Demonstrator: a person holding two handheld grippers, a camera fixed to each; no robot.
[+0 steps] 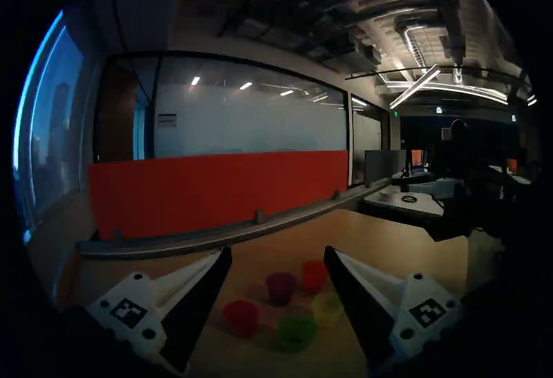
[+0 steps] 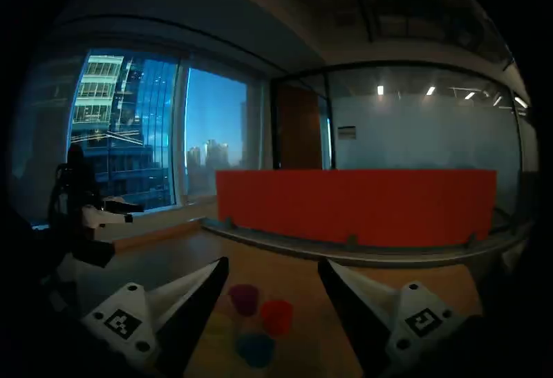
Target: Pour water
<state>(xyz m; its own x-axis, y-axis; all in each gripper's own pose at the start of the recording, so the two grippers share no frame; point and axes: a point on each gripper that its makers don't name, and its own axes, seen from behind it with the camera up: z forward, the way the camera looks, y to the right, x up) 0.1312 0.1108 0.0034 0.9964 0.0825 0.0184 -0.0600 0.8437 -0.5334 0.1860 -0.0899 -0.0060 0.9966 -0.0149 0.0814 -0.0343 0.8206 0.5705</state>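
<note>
Jaws spread wide (tips angled slightly downward), the left gripper [image 1: 276, 250] and right gripper [image 2: 272, 261] hover.

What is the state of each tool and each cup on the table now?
left tool, open, holding nothing
right tool, open, holding nothing
red cup, upright
purple cup, upright
orange cup, upright
yellow cup, upright
green cup, upright
cup contents, too dim to tell

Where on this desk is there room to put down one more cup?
The wooden table is bare between the cluster of small coloured plastic cups and the red divider panel. The cluster itself is crowded.
</note>
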